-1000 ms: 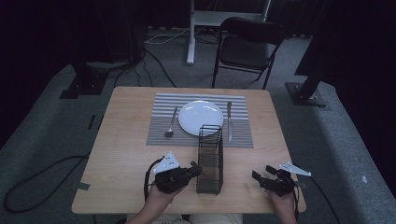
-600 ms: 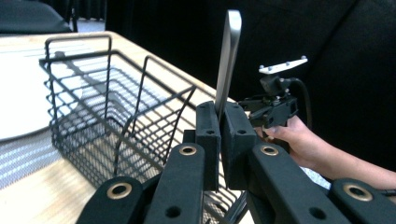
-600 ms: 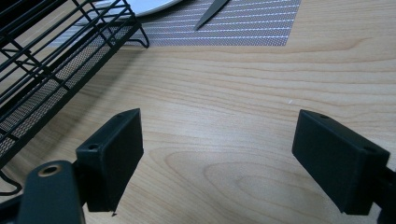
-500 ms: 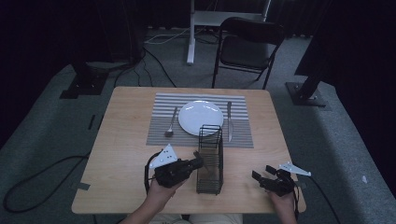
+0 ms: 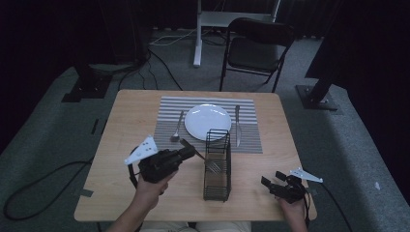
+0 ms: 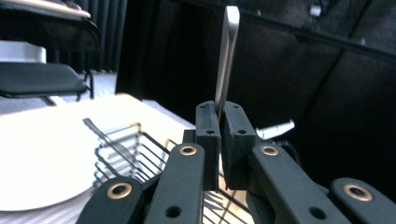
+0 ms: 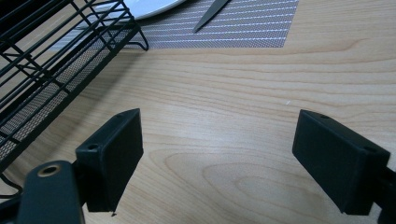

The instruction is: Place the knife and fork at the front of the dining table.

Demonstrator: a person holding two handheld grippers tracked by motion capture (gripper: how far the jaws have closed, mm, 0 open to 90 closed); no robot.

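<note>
Nearest the person, at about five o'clock on the table [image 5: 121, 203], the right gripper [image 5: 276, 184] rests low with its jaws spread wide over bare wood, grasping nothing. At seven o'clock the left gripper [image 5: 191, 151] is clenched on the handle of a fork [image 5: 205, 162]; in the left gripper view the handle [image 6: 226, 60] stands up from between the closed pads. The fork's long axis slants from the jaws toward four o'clock and down, its tines inside the black wire caddy [image 5: 217, 164] just beside that gripper, so the left hand is by far the nearer to it. Apart from the tines the caddy looks empty. Farther off, at twelve o'clock, the striped placemat [image 5: 251, 140] bears a bare white plate [image 5: 208, 122], a spoon [image 5: 177, 128] at its nine o'clock and a knife [image 5: 237, 125] at its three o'clock.
</note>
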